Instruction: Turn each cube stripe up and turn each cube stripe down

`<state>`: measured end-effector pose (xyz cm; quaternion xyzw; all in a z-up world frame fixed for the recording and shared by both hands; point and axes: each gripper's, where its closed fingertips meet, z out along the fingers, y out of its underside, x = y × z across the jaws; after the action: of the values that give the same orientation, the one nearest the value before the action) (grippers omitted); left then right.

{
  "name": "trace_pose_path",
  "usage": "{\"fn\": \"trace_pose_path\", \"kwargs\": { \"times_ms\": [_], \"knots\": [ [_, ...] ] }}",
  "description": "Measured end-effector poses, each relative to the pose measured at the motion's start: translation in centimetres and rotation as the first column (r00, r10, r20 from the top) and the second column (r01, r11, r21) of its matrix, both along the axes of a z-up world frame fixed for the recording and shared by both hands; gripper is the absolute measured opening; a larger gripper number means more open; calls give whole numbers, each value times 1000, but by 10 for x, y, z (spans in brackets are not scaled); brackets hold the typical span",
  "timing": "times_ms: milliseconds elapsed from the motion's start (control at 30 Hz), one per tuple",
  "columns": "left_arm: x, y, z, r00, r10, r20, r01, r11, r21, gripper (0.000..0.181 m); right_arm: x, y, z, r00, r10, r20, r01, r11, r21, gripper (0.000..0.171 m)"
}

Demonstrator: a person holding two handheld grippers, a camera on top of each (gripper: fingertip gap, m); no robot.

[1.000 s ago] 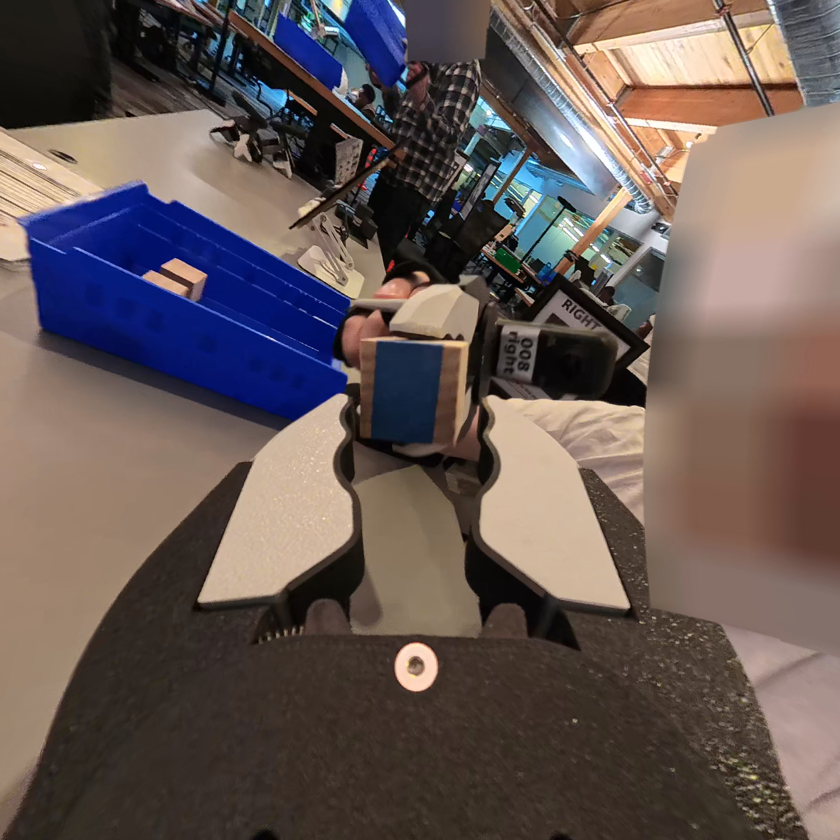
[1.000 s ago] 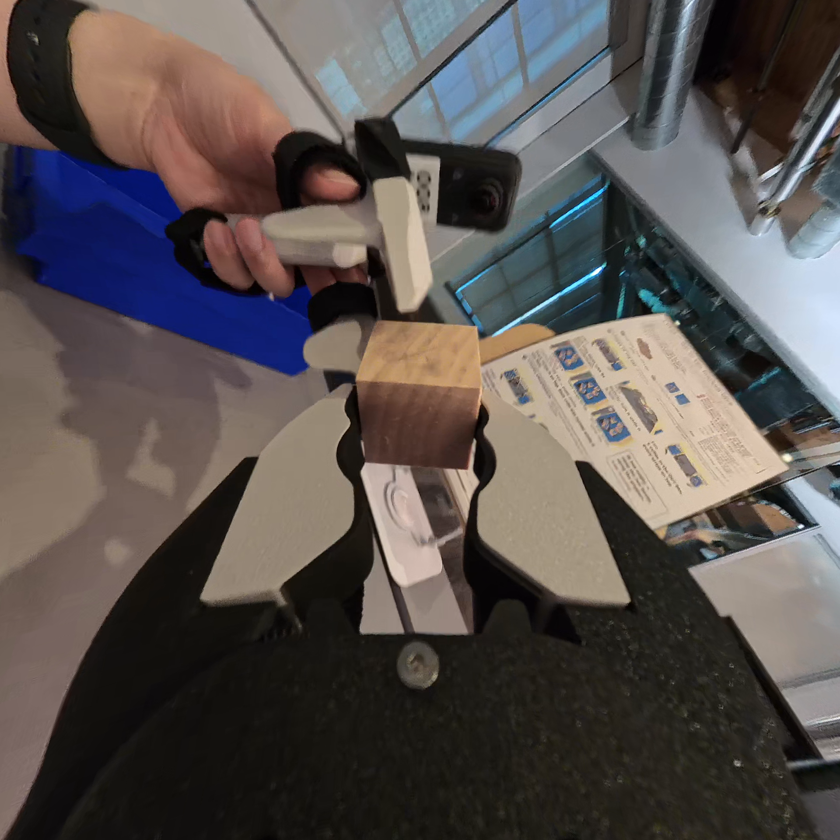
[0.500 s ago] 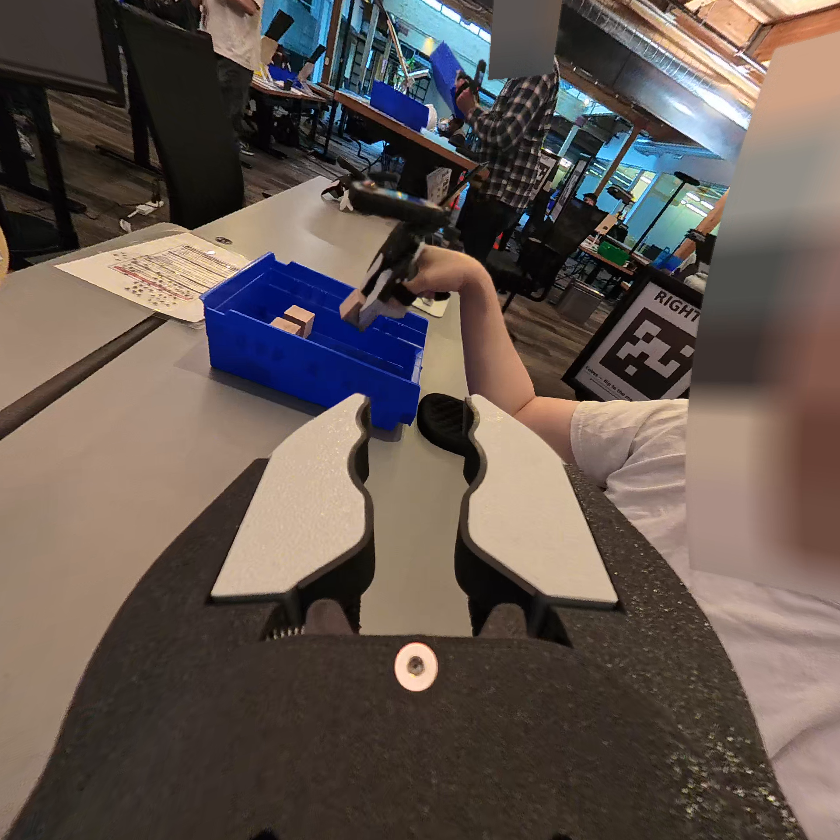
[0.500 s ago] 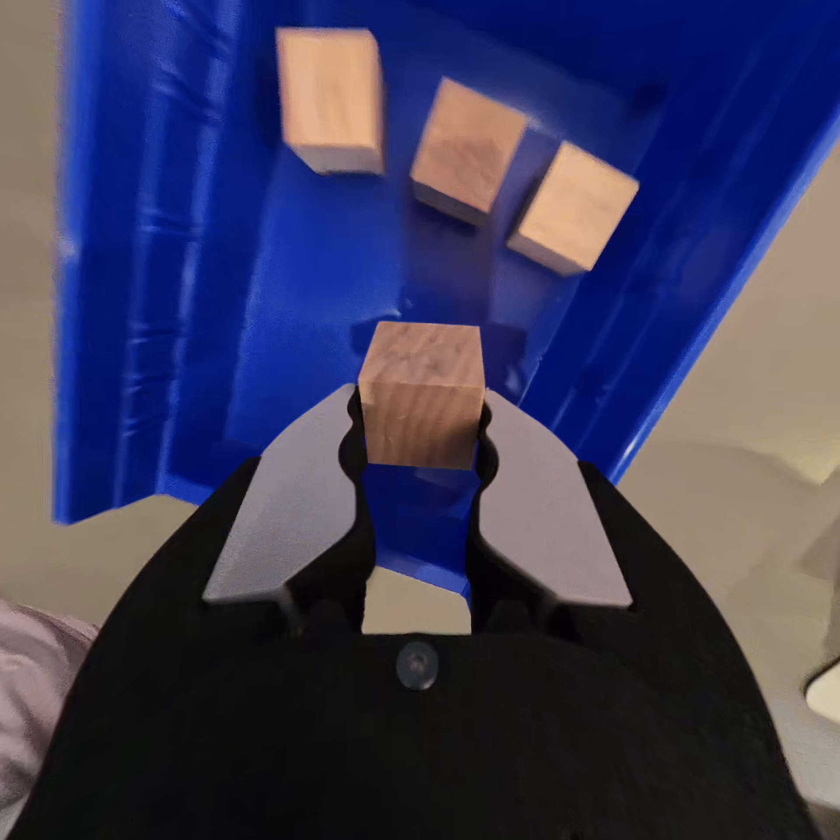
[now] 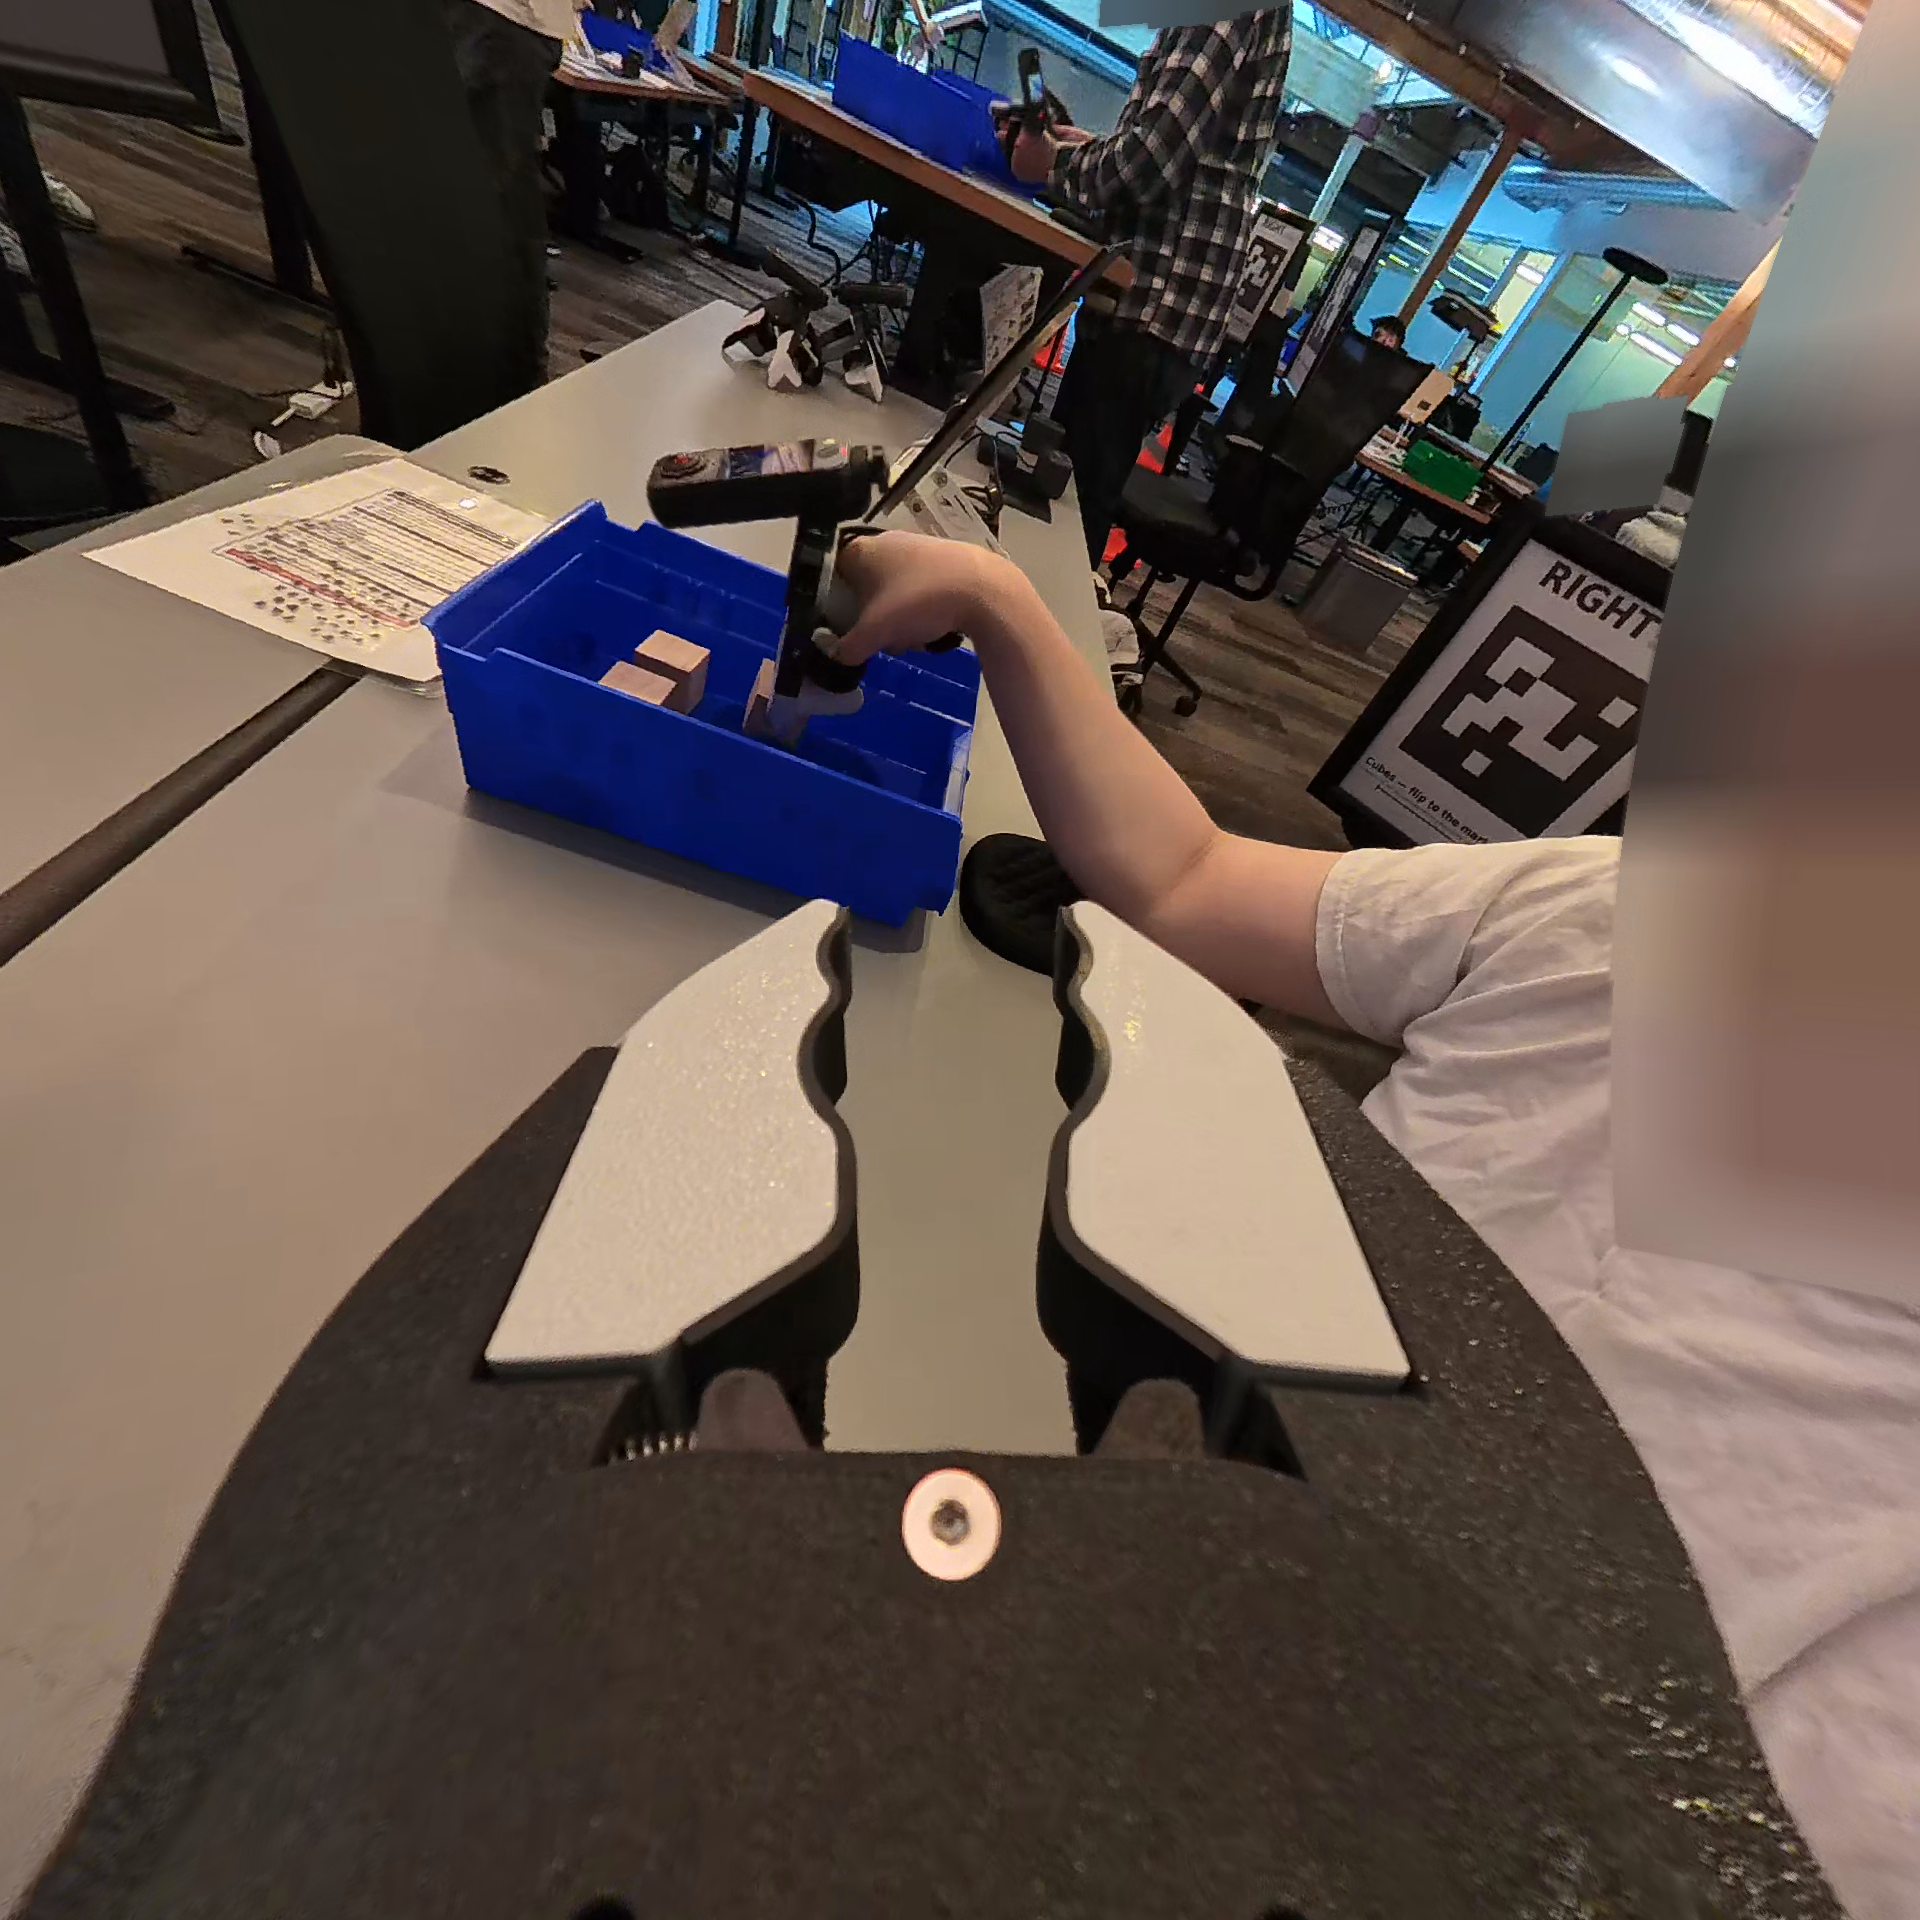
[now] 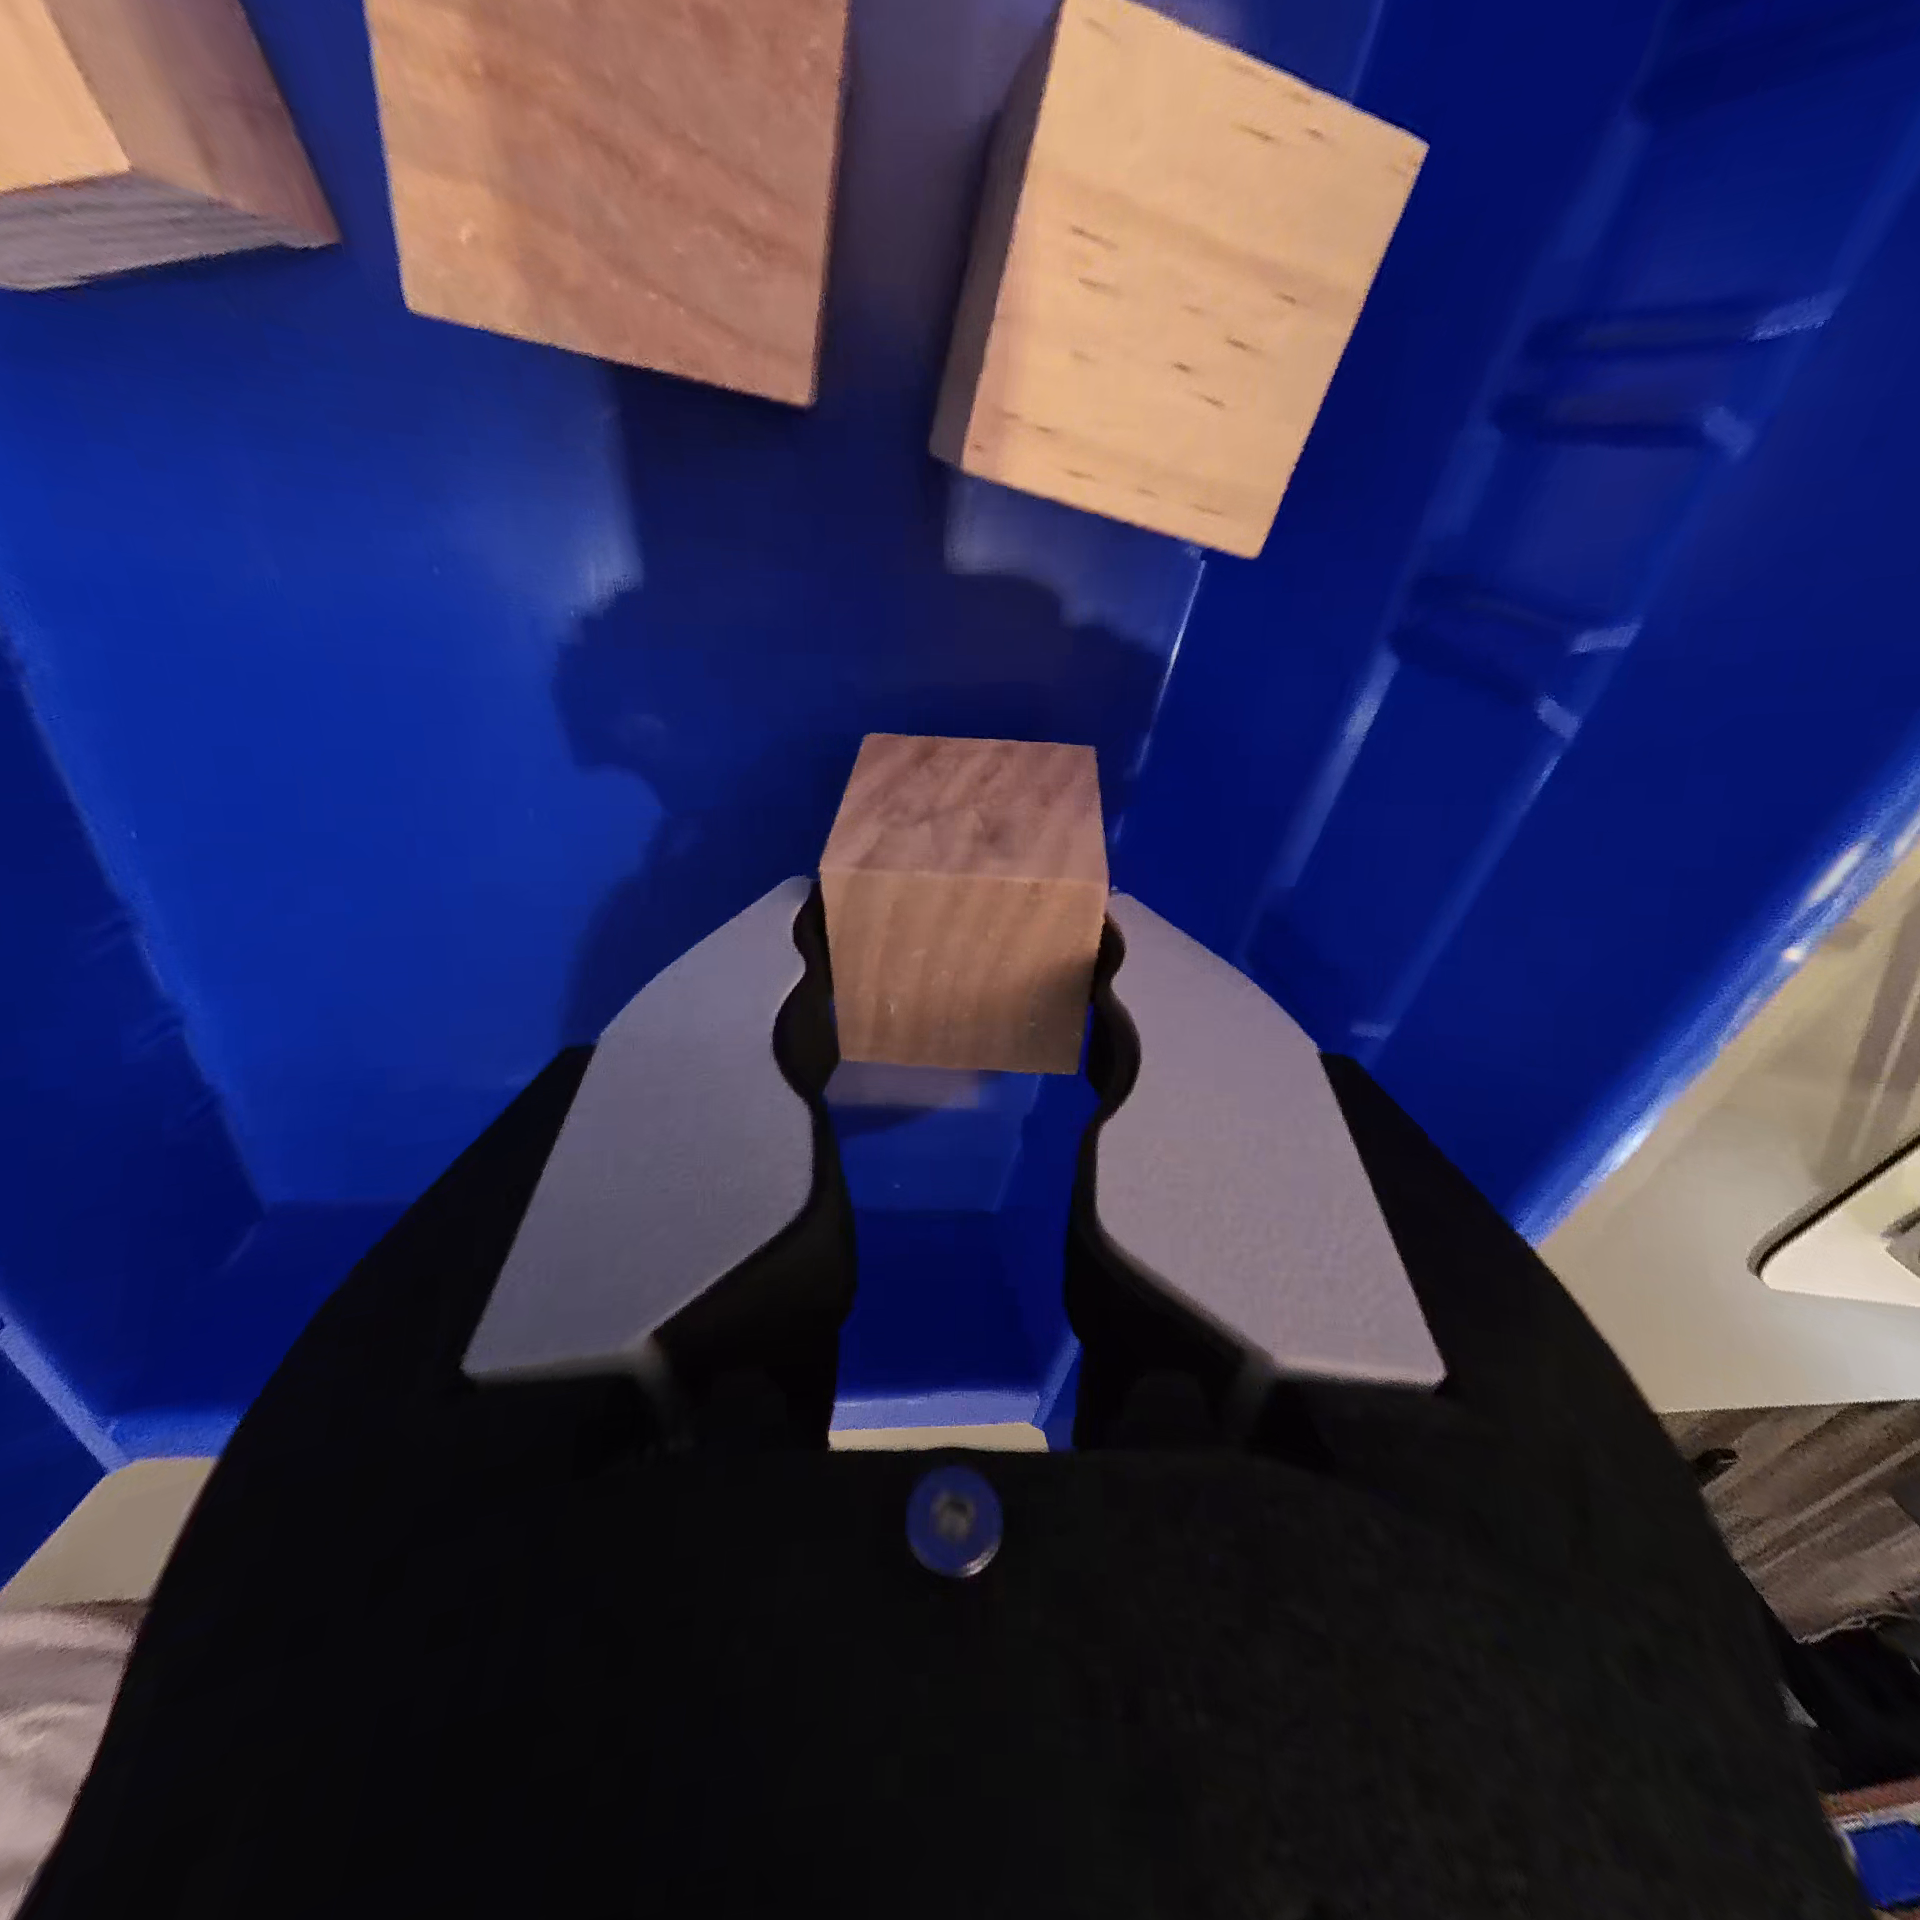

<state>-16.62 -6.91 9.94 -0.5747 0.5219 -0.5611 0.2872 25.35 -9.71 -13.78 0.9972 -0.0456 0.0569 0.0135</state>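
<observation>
A small brown wooden cube (image 6: 961,935) is clamped between the two grey fingers of the right gripper (image 6: 958,925), which is pointed down into the blue plastic bin (image 6: 312,831); the cube is held low over the bin's floor, and whether it already touches that floor cannot be told. No blue stripe is shown on the two faces of this cube that are visible, so the striped face is judged to be turned downward or away from the camera. Beyond it, three more light wooden cubes are seen resting on the bin floor: one at the far left (image 6: 135,135), one in the middle (image 6: 613,187) and one to the right (image 6: 1174,281), all with plain wood upward. From this the stripe-down half of the task is judged to be nearly complete, with only the release of the held cube left; nothing here shows whether the stripe-up half is done or still to come. The left gripper (image 5: 951,935) is held well back above the grey tabletop (image 5: 260,1039), its fingers parted and nothing between them. From its view the bin (image 5: 707,779) is seen standing on the tabletop with the right gripper (image 5: 795,717) lowered into it, a printed paper sheet (image 5: 332,551) lying beside it.
</observation>
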Motion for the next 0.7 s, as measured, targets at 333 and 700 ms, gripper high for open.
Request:
{"fn": "trace_pose_path", "kwargs": {
  "times_ms": [333,700],
  "knots": [
    [2,-4,-4,1000,-18,-22,18,1000,9,36,7,3,-6,998,-9,59,11,999,-32,46],
    [-17,7,13,998,64,8,-65,991,121,39,0,15,38,988,18,153,-34,994,103,65]
  ]
}}
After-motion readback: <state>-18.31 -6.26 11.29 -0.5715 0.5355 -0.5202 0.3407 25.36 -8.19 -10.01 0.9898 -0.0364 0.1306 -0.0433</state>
